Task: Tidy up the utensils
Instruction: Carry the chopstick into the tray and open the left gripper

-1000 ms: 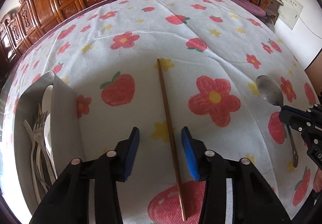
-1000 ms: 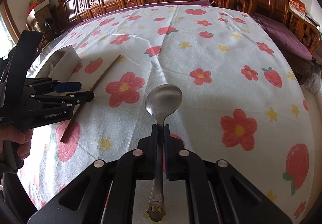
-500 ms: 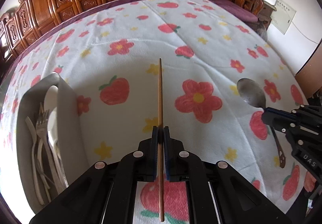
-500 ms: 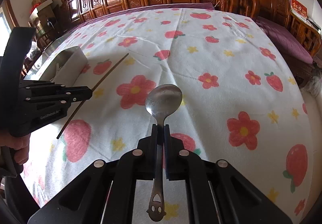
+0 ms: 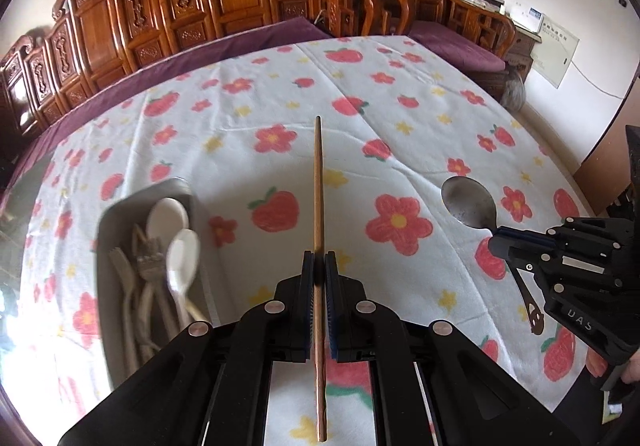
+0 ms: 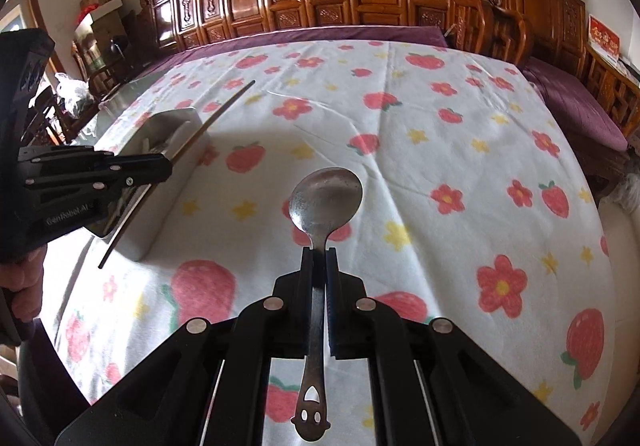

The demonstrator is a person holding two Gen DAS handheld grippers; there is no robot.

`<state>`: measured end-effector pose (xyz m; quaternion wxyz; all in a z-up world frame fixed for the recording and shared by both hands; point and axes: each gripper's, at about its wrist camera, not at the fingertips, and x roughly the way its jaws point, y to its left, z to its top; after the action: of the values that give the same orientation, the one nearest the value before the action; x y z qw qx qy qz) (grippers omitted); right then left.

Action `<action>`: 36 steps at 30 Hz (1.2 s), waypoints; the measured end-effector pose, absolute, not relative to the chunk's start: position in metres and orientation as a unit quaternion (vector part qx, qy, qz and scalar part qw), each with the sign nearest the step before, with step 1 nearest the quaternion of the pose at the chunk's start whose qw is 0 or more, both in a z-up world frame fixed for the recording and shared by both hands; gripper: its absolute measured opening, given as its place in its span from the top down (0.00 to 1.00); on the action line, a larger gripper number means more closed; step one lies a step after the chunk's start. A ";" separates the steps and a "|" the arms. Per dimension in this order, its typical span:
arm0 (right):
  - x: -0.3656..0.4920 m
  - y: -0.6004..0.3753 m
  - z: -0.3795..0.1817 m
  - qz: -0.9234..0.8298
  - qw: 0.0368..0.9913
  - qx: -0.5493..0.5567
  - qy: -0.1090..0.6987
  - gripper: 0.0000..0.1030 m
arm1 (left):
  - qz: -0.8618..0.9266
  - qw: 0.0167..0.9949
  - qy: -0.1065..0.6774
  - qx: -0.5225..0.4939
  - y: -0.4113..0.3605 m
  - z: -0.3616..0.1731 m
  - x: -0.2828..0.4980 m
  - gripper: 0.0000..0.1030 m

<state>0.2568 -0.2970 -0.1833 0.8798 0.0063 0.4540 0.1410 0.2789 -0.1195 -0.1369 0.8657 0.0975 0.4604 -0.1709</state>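
the left hand-held gripper (image 5: 319,266) is clamped on a wooden chopstick (image 5: 318,185) that runs straight ahead between its jaws, raised over the bench (image 5: 400,117). the right hand-held gripper (image 6: 319,262) pinches the neck of a metal spoon (image 6: 324,197), bowl forward. the metal tray (image 5: 116,213), holding forks (image 5: 148,258) and white spoons (image 5: 182,254), lies ahead and to the left of the left hand-held gripper. both utensils look picked up, so the carry is in hand; next, each should swing over the tray and be released inside, without snagging the rim.
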 end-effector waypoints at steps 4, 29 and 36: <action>0.260 -0.286 -0.179 0.151 0.879 0.012 0.451 0.93 | -0.161 0.871 0.453 0.096 -0.095 -0.123 0.283 0.96; 0.280 -0.260 -0.191 0.164 0.871 0.005 0.463 0.93 | -0.097 0.858 0.491 0.116 -0.010 -0.183 0.318 0.96; 0.282 -0.258 -0.192 0.164 0.870 0.005 0.465 0.93 | -0.093 0.852 0.504 0.106 -0.004 -0.190 0.317 0.95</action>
<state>0.2815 -0.2579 -0.1920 0.8702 0.0047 0.4647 0.1638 0.3168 -0.0041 -0.1902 0.8518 0.1061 0.5045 -0.0932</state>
